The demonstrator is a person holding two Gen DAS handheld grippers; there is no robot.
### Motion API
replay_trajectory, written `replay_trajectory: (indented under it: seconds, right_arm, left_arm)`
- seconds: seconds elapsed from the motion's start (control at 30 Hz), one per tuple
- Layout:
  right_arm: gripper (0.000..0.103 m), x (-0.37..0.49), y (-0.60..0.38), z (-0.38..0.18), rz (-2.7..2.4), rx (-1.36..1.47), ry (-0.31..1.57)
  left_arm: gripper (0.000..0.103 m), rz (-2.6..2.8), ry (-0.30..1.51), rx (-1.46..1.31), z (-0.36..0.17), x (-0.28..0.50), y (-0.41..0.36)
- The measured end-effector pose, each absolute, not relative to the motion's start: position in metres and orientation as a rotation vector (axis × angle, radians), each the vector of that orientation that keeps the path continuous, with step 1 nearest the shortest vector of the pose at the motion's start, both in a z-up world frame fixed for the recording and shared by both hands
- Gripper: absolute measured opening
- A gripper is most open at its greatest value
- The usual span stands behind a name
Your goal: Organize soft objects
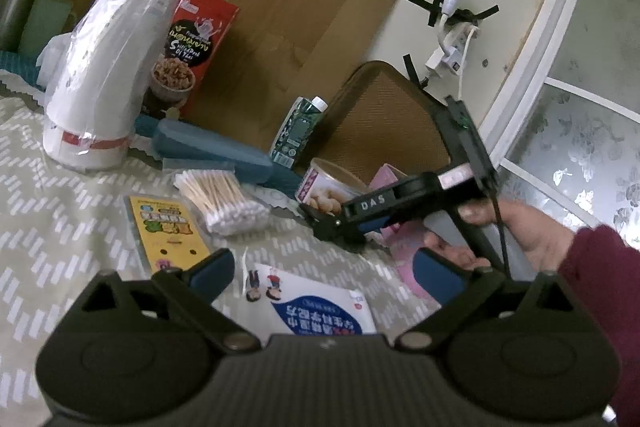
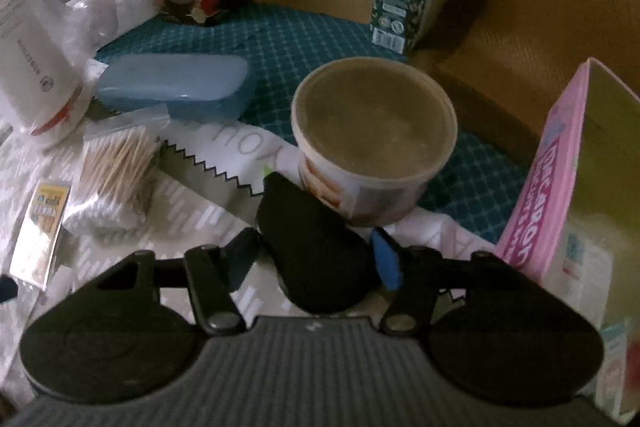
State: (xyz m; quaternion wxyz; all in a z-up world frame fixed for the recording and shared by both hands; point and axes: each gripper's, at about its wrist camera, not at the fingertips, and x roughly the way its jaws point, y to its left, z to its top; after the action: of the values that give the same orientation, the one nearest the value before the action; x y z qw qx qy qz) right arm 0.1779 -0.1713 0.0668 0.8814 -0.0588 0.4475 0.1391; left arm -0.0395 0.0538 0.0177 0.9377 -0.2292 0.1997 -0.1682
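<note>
Sorting barely begun: cotton swabs (image 1: 224, 201) and white packet (image 1: 320, 307) lying loose at twelve o'clock. Left gripper (image 1: 326, 277) gaping empty; right gripper (image 2: 316, 259) parted around black pouch (image 2: 312, 247), not clamping.

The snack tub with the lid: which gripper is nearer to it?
Right. The right gripper sits just in front of the tub; the left gripper is farther back, over a blue-and-white packet.

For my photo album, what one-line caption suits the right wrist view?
Right gripper open around a dark object, in front of a lidded tub.
</note>
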Motion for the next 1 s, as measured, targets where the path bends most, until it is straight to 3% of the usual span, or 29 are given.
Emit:
replay_trajectory:
  seconds: [0.03, 0.33, 0.7, 0.83, 0.93, 1.0]
  right_arm:
    - [0.053, 0.173, -0.170, 0.067, 0.292, -0.118, 0.919]
    - [0.052, 0.091, -0.159, 0.059, 0.332, -0.243, 0.719]
    - [0.052, -0.056, -0.251, 0.018, 0.123, 0.214, 0.489]
    - [0.052, -0.080, -0.249, 0.007, 0.095, 0.326, 0.401]
    - [0.052, -0.084, -0.244, 0.006, 0.094, 0.322, 0.362]
    - [0.052, -0.088, -0.247, 0.006, 0.095, 0.322, 0.336]
  left_arm:
    - [0.099, -0.342, 0.410, -0.473, 0.018, -0.039, 0.054]
    - [0.099, -0.334, 0.416, -0.479, 0.017, -0.040, 0.054]
    - [0.097, -0.637, 0.501, -0.333, 0.039, -0.040, -0.013]
    - [0.076, -0.721, 0.713, -0.269, 0.035, -0.011, -0.066]
    - [0.067, -0.752, 0.827, -0.318, 0.024, 0.012, -0.085]
    - [0.052, -0.757, 0.874, -0.352, 0.020, 0.024, -0.093]
